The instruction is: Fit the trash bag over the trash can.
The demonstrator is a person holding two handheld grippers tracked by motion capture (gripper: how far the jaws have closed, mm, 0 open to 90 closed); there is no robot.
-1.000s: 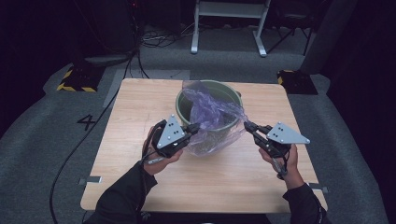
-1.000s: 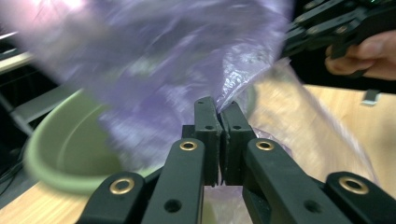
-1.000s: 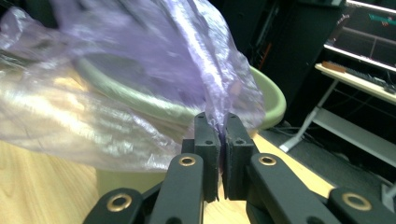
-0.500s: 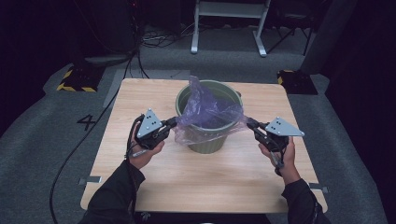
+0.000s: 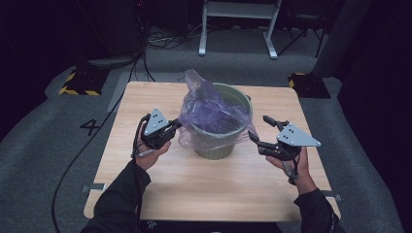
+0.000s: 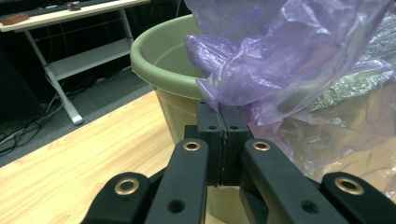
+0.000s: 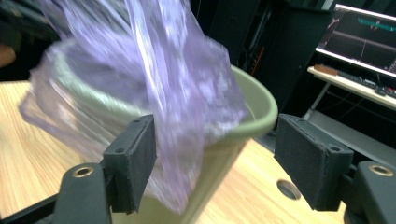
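Pinching the purple bag (image 6: 285, 60), left gripper (image 5: 167, 131); right gripper (image 5: 262, 131) jaws just opened, beside it.

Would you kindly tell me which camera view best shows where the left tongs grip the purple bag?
The left gripper view: the left tongs are shut on the purple bag at its lower edge, beside the green bucket. The high view shows that grip small and distant. The right gripper view shows the bag blurred, draped over the rim.
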